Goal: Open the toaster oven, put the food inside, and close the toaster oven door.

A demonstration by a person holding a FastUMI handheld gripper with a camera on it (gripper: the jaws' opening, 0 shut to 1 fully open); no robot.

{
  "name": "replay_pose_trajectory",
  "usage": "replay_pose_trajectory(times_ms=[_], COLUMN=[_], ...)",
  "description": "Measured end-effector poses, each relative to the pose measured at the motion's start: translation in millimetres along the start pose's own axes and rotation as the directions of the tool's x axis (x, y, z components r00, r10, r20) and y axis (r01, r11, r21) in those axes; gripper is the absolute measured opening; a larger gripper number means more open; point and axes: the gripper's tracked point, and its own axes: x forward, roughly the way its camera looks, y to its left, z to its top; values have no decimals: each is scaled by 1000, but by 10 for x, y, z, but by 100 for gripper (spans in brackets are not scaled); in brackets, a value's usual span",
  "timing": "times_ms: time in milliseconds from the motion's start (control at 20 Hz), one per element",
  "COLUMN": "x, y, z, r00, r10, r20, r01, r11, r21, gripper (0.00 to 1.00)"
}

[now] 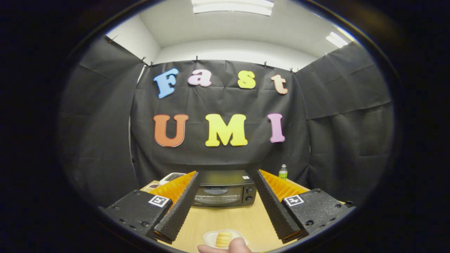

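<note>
A black toaster oven (225, 191) stands at the far side of the wooden table (242, 219), its glass door shut, knobs on its right. My gripper (225, 175) is open, held above the table with the oven framed between its two ribbed fingers (179, 207), well short of it. Below and between the fingers, a small white plate (211, 239) with a yellow pastry (223, 239) rests near the table's front edge. A person's fingertip (235, 246) touches the plate's near rim.
A green-capped bottle (283, 171) stands behind the oven to its right. A white device (171, 177) lies left of the oven, partly hidden by my left finger. Black cloth walls close in the booth on three sides.
</note>
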Motion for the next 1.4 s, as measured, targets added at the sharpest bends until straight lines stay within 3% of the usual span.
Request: replay_pose_trajectory(times_ms=[700,850,1000,1400], x=[208,511,937,2218], y=[-116,-206,-114,274], z=[65,91,-35,-1073], r00=[998,998,994,970], r10=[57,58,107,161], r20=[14,32,3,-185], r01=[-57,-57,-106,-166], r11=[998,998,993,986], r21=[35,-15,-43,-17], gripper=[100,100,100,100])
